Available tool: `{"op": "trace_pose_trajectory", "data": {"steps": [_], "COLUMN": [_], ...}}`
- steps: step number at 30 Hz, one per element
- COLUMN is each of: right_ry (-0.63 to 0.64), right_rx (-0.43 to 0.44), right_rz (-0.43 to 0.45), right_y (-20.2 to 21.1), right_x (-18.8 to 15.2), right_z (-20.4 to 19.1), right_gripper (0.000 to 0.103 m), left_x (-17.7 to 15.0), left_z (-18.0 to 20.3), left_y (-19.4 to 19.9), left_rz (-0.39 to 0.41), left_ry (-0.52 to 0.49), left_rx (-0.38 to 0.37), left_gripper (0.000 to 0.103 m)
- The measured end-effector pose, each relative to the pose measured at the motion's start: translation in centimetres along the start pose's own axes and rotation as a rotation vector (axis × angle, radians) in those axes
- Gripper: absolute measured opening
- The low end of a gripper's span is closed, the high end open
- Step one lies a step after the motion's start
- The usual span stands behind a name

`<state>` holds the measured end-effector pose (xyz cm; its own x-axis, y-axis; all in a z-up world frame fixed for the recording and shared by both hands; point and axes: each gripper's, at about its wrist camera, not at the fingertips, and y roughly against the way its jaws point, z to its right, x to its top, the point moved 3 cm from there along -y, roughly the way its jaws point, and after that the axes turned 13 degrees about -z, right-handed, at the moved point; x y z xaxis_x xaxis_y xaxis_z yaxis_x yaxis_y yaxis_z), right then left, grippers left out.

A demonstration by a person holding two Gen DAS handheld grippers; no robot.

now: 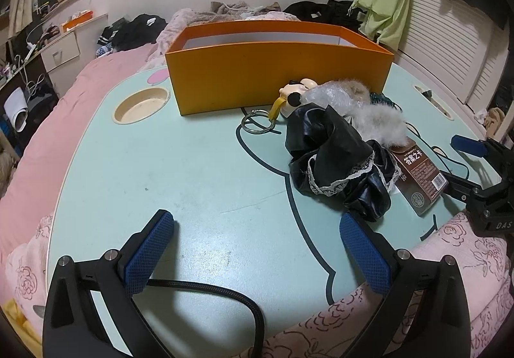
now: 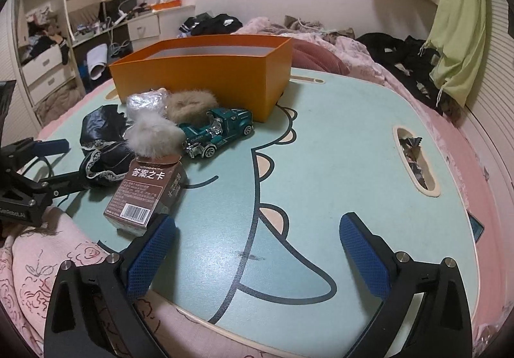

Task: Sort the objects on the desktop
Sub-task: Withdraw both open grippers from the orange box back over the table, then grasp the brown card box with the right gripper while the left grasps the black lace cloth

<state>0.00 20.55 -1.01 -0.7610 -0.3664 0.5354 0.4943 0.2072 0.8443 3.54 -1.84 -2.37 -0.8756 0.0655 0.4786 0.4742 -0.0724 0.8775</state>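
Observation:
An open orange box (image 1: 279, 75) (image 2: 205, 72) stands at the back of a pale green lap table (image 1: 192, 171) (image 2: 337, 139). In front of it lie a black lace-trimmed scrunchie (image 1: 337, 165) (image 2: 102, 146), a grey fur scrunchie (image 1: 382, 123) (image 2: 154, 133), a tan fur scrunchie (image 2: 191, 105), a brown card box (image 1: 420, 178) (image 2: 147, 191), a teal toy car (image 2: 218, 129), a small figure keychain with metal rings (image 1: 282, 104) and a crinkly clear packet (image 2: 144, 102). My left gripper (image 1: 257, 248) is open and empty over the table's front. My right gripper (image 2: 257, 248) is open and empty, its left finger beside the card box.
The table rests on a pink bed (image 1: 96, 85). It has a round cup recess (image 1: 141, 105) at the left and a slot holding wrappers (image 2: 414, 158) at the right. Clothes are piled at the back of the bed (image 2: 401, 49). A black cable (image 1: 225, 300) runs under my left gripper.

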Motion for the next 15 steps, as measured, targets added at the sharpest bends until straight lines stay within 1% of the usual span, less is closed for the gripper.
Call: {"op": "trace_pose_trajectory", "data": {"steps": [5, 7, 11, 13, 15], "right_ry": [-0.009, -0.023, -0.056, -0.06, -0.064], "right_rx": [-0.004, 0.008, 0.052, 0.1, 0.195], "right_rz": [0.004, 0.016, 0.075, 0.096, 0.084], "right_y": [0.2, 0.4, 1.8, 2.5, 2.8], "right_x": [0.0, -0.1, -0.2, 0.0, 0.6], "right_z": [0.0, 0.2, 0.8, 0.6, -0.2], "right_gripper": [0.102, 0.102, 0.101, 0.1, 0.099], "left_x": [0.0, 0.0, -0.1, -0.1, -0.1], "left_z": [0.0, 0.0, 0.0, 0.0, -0.1], "left_y": [0.0, 0.0, 0.0, 0.0, 0.0], "left_rz": [-0.001, -0.001, 0.0, 0.0, 0.0], "left_ry": [-0.001, -0.001, -0.001, -0.001, -0.001], "left_rx": [-0.001, -0.001, -0.001, -0.001, -0.001], "left_gripper": [0.103, 0.103, 0.103, 0.103, 0.103]}}
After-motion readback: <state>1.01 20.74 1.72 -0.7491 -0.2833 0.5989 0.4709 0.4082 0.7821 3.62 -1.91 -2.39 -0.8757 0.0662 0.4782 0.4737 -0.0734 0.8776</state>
